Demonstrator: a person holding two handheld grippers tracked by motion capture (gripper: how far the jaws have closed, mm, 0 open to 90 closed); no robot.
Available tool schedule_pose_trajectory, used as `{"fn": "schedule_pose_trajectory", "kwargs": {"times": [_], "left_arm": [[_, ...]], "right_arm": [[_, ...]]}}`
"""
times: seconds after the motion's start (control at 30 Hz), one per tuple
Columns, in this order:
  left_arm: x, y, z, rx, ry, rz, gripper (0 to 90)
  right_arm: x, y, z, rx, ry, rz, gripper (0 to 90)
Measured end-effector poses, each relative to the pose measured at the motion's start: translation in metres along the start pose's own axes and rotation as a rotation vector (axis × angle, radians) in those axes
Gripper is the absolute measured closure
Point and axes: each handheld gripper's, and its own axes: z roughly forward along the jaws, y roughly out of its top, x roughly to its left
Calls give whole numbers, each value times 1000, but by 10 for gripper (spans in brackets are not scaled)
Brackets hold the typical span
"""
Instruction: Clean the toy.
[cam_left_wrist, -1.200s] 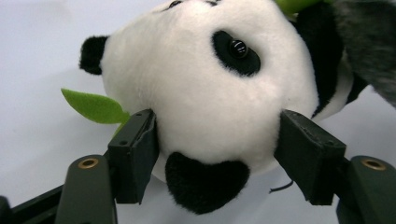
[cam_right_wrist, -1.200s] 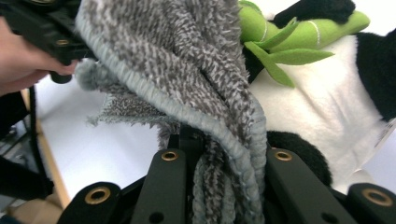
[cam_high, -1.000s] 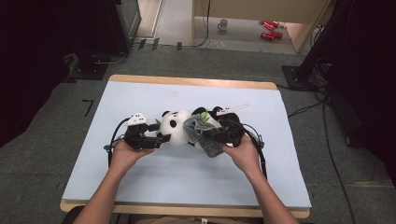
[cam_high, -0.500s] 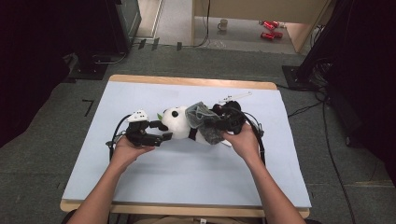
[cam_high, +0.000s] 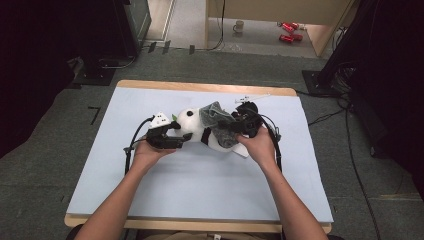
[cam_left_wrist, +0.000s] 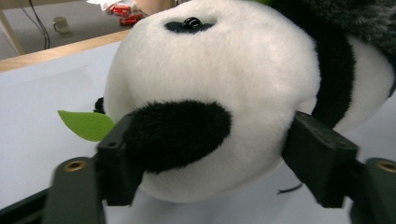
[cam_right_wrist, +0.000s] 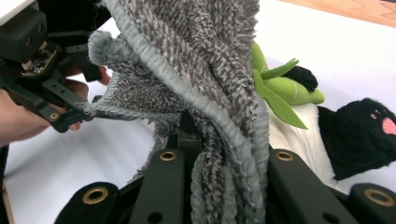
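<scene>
On the pale blue bench (cam_high: 200, 190), the left claw (cam_left_wrist: 224, 154), just closing, brackets the panda's head (cam_left_wrist: 215, 79), apparently unclamped; the right claw (cam_right_wrist: 219, 186), clenched on the grey cloth (cam_right_wrist: 205, 70), may drag the toy askew.

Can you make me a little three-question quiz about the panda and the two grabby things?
1. True or false: the right gripper has its jaws shut on the grey cloth.
2. Which part of the plush panda sits between the left gripper's jaws? A) a foot B) the head C) the green leaf
3. Fill in: in the high view, the grey cloth lies draped over the panda's ____.

Key
1. True: the cloth is bunched and pinched between the two black jaws.
2. B: the head, with a black ear patch by one jaw. The jaws have just been closing around it.
3. Body, on the light blue table.
</scene>
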Motion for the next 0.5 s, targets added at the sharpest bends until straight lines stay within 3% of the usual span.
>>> {"fn": "schedule_pose_trajectory", "kwargs": {"times": [0.07, 0.17, 0.27, 0.37, 0.5], "left_arm": [[-2, 2, 0, 10, 16, -13, 388], [-8, 8, -5, 30, 28, -68, 498], [-17, 16, -12, 72, 1, -124, 554], [-28, 22, -22, 131, -3, -200, 569], [-44, 21, -32, 136, -10, -272, 565]], "right_arm": [[-1, 0, -1, -5, -2, 8, 764], [-2, 2, -4, -14, 4, 37, 769], [-2, 7, -13, -18, 14, 72, 775], [7, 13, -29, -51, 32, 58, 775], [30, 18, -39, -84, 59, 1, 775]]}}
